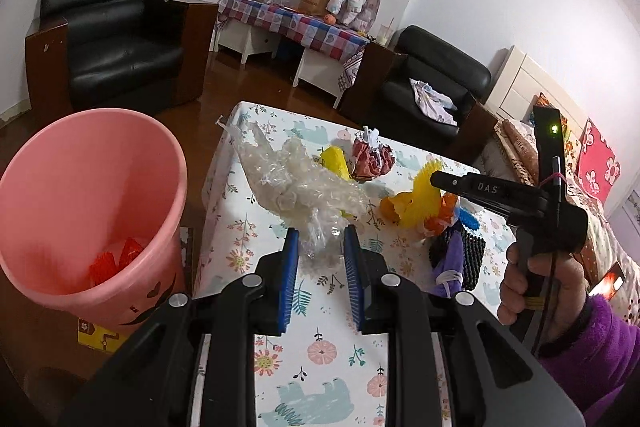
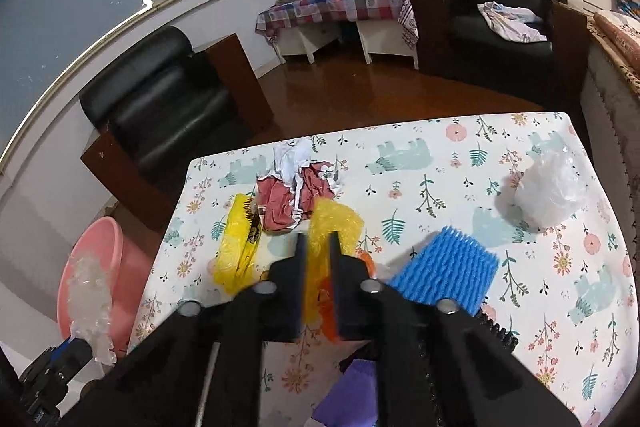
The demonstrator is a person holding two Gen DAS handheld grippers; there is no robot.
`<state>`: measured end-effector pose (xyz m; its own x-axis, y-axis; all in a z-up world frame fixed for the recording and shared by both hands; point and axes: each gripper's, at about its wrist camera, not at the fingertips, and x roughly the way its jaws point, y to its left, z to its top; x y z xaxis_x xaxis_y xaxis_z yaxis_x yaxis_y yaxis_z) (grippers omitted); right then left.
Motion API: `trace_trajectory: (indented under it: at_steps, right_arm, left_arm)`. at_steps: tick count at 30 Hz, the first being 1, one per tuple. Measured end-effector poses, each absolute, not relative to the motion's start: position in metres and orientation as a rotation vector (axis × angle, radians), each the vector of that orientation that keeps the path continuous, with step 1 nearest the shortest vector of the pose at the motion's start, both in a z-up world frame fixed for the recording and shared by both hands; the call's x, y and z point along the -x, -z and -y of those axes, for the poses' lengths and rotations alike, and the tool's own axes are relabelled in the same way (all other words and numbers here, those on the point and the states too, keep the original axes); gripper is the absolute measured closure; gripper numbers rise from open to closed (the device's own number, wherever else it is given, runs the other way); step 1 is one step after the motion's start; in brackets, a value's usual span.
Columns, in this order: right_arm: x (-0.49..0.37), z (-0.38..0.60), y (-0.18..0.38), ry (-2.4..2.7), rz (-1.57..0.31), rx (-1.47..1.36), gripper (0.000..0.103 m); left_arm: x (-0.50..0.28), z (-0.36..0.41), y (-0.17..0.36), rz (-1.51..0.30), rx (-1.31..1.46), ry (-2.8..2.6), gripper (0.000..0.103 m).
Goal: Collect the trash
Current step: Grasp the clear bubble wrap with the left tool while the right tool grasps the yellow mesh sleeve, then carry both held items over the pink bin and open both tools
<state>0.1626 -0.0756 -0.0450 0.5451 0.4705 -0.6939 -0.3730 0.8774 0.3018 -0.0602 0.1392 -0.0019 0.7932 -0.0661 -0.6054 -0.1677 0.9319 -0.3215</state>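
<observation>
My left gripper (image 1: 321, 233) is shut on a crumpled wad of clear plastic wrap (image 1: 304, 187), which fills the gap between the blue pads. In the right wrist view that wad (image 2: 90, 291) is held in front of the pink bin (image 2: 104, 247). The bin (image 1: 80, 163) stands on the floor left of the table and has orange scraps inside. My right gripper (image 2: 318, 239) is shut on a yellow foam net (image 2: 336, 223) with an orange scrap (image 2: 328, 303) beside it. The left wrist view shows this gripper (image 1: 434, 179) pinching the net (image 1: 420, 203) above the table.
On the floral-cloth table (image 2: 440, 155) lie crumpled red paper (image 2: 292, 199), a yellow bag (image 2: 236, 247), a blue foam net (image 2: 448, 271), a clear plastic bag (image 2: 548, 191), a black foam net (image 1: 472, 251) and a purple piece (image 1: 450, 267). Black armchairs stand beyond the table.
</observation>
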Motion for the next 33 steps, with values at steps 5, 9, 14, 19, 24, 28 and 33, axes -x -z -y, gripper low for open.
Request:
trace_trajectory:
  at_steps: [5,9,14,19,24,28,33]
  right_arm:
    - [-0.152,0.092,0.031,-0.517,-0.817,-0.165,0.096]
    - [-0.139,0.102,0.011,-0.55,-0.768,-0.201,0.096]
    - [-0.127,0.1,-0.01,-0.612,-0.741,-0.236,0.096]
    - [-0.108,0.066,-0.032,-0.721,-0.702,-0.213,0.096]
    - [-0.095,0.02,-0.043,-0.833,-0.69,-0.196,0.096]
    - [-0.085,-0.021,-0.045,-0.918,-0.704,-0.174,0.096]
    - [-0.066,-0.071,-0.038,-1.01,-0.719,-0.108,0.096]
  left_arm:
    - [0.066,-0.141,0.0,-0.641,0.378,-0.049,0.081]
    - [0.074,-0.145,-0.004,-0.621,0.378,-0.052,0.081]
    - [0.086,-0.151,-0.009,-0.589,0.377,-0.068,0.081]
    - [0.103,-0.168,-0.015,-0.561,0.378,-0.125,0.081]
    - [0.122,-0.191,-0.015,-0.546,0.392,-0.197,0.081]
    - [0.135,-0.216,-0.012,-0.545,0.417,-0.265,0.081]
    - [0.143,-0.242,-0.005,-0.57,0.439,-0.334,0.081]
